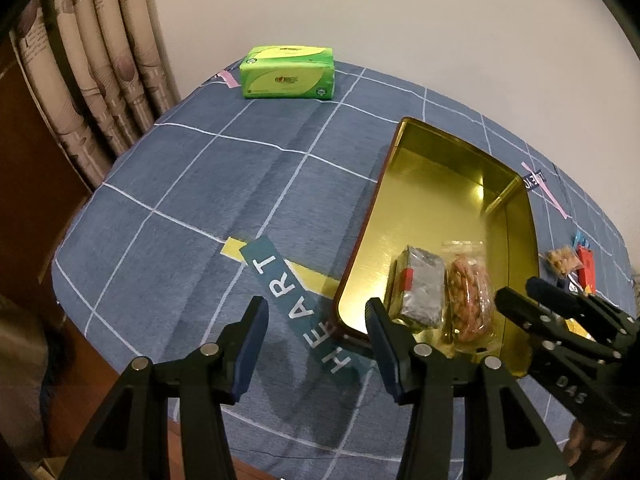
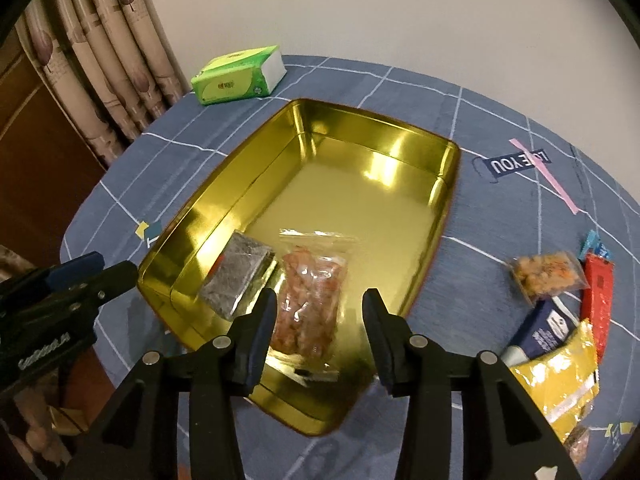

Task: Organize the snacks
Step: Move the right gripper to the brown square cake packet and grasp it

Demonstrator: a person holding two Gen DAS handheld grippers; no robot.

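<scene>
A gold tin point(image 1: 440, 200) point(image 2: 248, 184) lies open on the blue checked tablecloth. A grey foil packet point(image 1: 420, 288) point(image 2: 236, 276) and a clear bag of pinkish snacks point(image 1: 468, 296) point(image 2: 312, 320) lie side by side in the tin's near end. My right gripper point(image 2: 321, 296) hangs open just above the pinkish bag, and its pads do not press on it. My left gripper point(image 1: 317, 308) is open and empty over the cloth beside the tin's near left corner. Each gripper shows in the other's view, the right gripper point(image 1: 520, 300) and the left gripper point(image 2: 108, 276).
To the right of the tin lie a clear bag of orange snacks point(image 2: 546, 276), a red packet point(image 2: 598, 300), a navy packet point(image 2: 544, 328) and a yellow packet point(image 2: 560, 380). A green tissue pack point(image 1: 286, 74) point(image 2: 236, 76) sits at the far edge. Curtains hang at the left.
</scene>
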